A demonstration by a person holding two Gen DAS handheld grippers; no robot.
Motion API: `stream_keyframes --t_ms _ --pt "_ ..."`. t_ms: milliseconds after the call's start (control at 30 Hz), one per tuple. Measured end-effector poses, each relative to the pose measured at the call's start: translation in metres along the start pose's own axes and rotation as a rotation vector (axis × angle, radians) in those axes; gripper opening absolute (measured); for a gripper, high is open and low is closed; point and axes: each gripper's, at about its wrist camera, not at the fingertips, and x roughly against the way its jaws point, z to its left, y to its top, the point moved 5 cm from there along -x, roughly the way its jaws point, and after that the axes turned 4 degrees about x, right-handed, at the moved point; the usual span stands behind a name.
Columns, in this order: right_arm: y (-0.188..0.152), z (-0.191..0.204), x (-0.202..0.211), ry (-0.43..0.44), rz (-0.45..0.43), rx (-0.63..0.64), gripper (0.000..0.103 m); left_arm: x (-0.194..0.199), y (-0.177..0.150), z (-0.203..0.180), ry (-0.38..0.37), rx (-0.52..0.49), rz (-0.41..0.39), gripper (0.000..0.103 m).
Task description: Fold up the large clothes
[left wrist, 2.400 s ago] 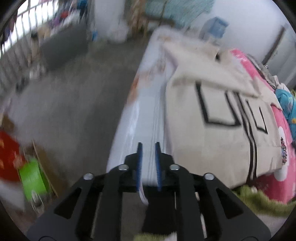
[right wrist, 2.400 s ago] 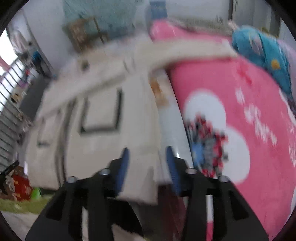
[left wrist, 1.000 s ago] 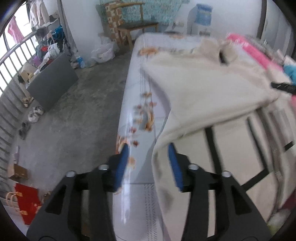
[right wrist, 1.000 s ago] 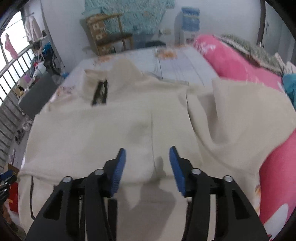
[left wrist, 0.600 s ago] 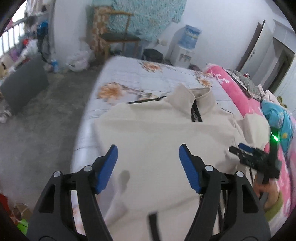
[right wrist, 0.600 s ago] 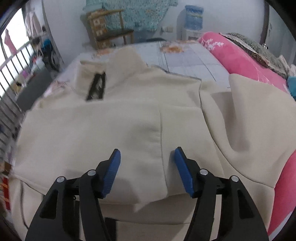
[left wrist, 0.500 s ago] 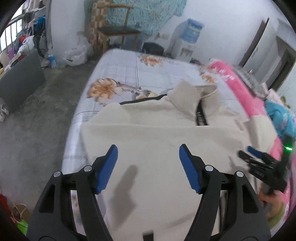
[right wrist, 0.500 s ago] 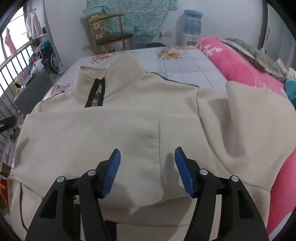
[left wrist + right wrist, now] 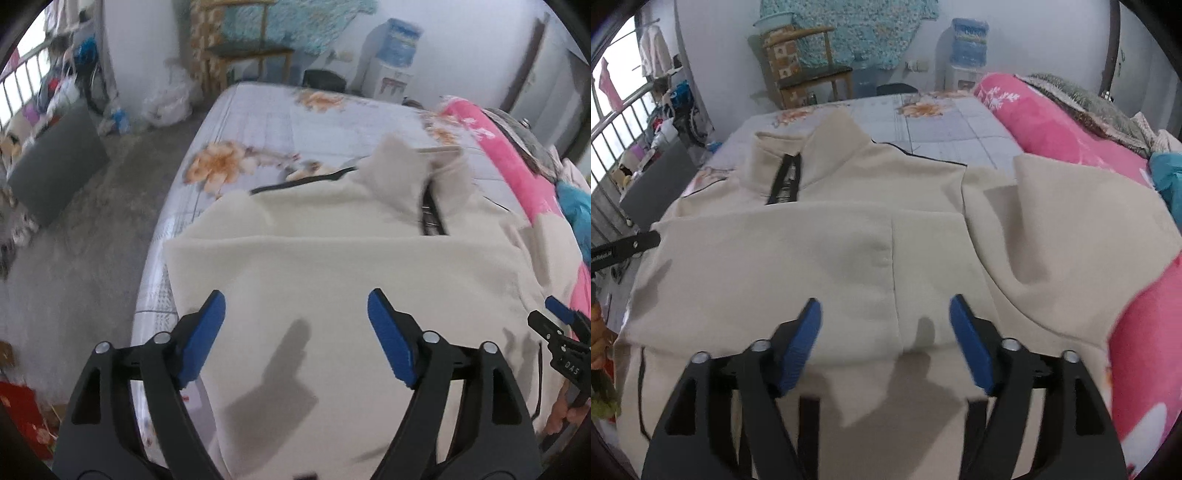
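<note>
Matt, soft cream cloth jacket lies on a smooth printed bedsheet, beside a fuzzy pink blanket.

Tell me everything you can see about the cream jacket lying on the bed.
The cream jacket looks like soft fleece, with a stand-up collar, a dark zipper at the neck and thin black piping. It lies spread on the floral bedsheet, its lower part folded up over the chest, ending in a straight edge below the collar. One side drapes onto the pink blanket. Nothing grips it; both grippers hover over it.
</note>
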Motion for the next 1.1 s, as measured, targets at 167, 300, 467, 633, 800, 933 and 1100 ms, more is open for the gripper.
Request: stream_keyframes --t_ms 167,300,467,633,800,933,1100 --pt "-0.026 -0.002 0.027 -0.023 0.011 0.010 0.086 0.018 -0.016 -0.045 -0.027 -0.096 0.013 0.085" --pt "-0.049 -0.010 0.031 -0.049 0.054 0.006 0.088 0.002 -0.035 -0.076 -0.020 -0.144 0.048 0.088" --pt "-0.070 -0.018 0.018 -0.063 0.115 -0.006 0.089 -0.032 -0.059 -0.092 0.061 -0.189 0.090 0.088" --pt "-0.080 -0.021 0.003 -0.059 0.143 -0.008 0.094 -0.040 -0.065 -0.086 0.085 -0.135 0.077 0.095" --pt "-0.086 -0.022 0.003 -0.052 0.133 -0.009 0.097 -0.042 -0.065 -0.085 0.089 -0.109 0.082 0.096" --pt "-0.086 -0.023 0.003 -0.048 0.134 -0.012 0.097 -0.041 -0.065 -0.085 0.097 -0.093 0.079 0.096" --pt "-0.084 -0.024 0.002 -0.048 0.149 -0.018 0.097 -0.039 -0.067 -0.085 0.100 -0.084 0.077 0.096"
